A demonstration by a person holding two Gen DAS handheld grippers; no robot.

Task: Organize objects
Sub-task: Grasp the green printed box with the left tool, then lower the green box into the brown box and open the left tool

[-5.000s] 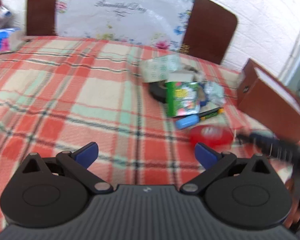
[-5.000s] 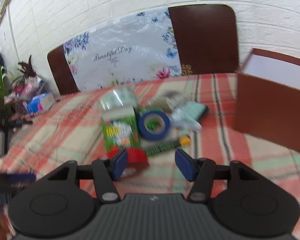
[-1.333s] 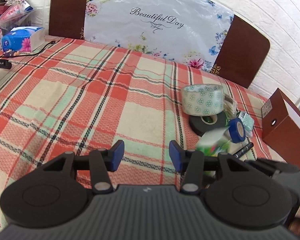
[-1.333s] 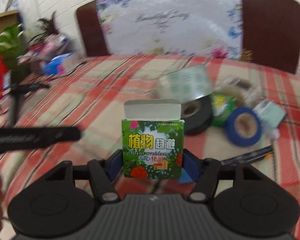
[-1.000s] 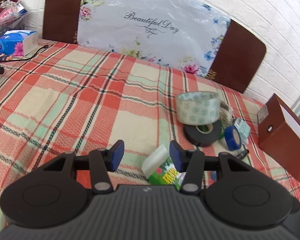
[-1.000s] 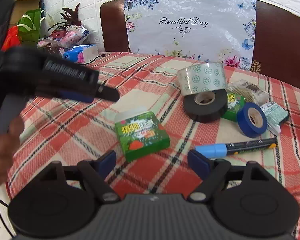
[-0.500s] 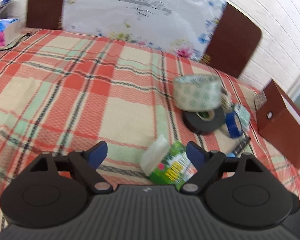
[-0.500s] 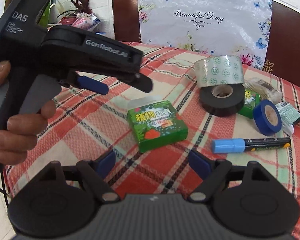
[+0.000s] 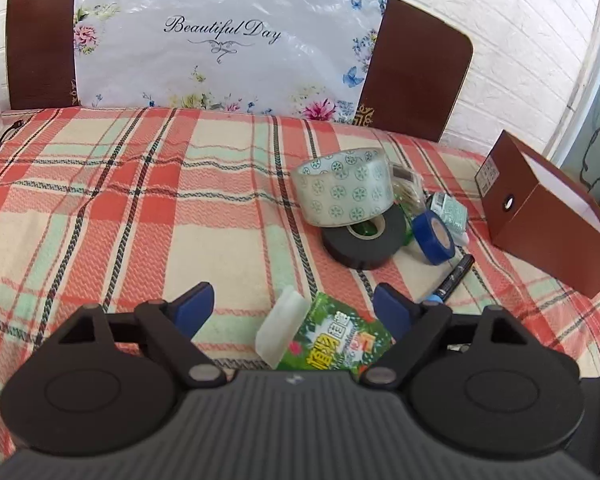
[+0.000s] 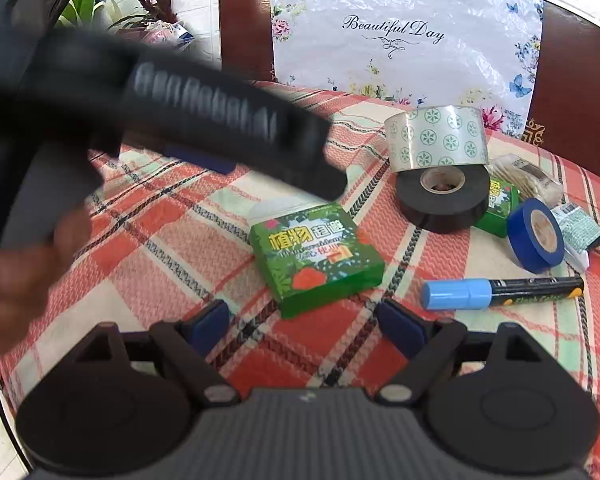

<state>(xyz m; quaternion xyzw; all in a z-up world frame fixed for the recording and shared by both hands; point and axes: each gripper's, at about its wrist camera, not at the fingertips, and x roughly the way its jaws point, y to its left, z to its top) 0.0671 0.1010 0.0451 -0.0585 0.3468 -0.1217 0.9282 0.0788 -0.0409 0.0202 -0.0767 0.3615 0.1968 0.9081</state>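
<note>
A green box (image 9: 336,340) with a white flap lies flat on the plaid tablecloth (image 9: 140,208); it also shows in the right wrist view (image 10: 316,256). My left gripper (image 9: 294,308) is open, its jaws spread just above and around the box. My right gripper (image 10: 302,326) is open and empty, just short of the box. Behind lie a patterned tape roll (image 9: 342,192) leaning on a black tape roll (image 9: 364,242), a blue tape roll (image 9: 434,238) and a blue-capped marker (image 10: 500,292).
A brown cardboard box (image 9: 548,216) stands at the right. A second small green box (image 10: 498,208) and small packets (image 10: 578,228) sit behind the tapes. Two chairs and a floral sheet (image 9: 228,40) line the far edge. The left tool's body (image 10: 180,120) crosses the right view.
My right gripper let go of the green box, set it flat on the cloth and drew back. My left gripper opened wide and moved over the box.
</note>
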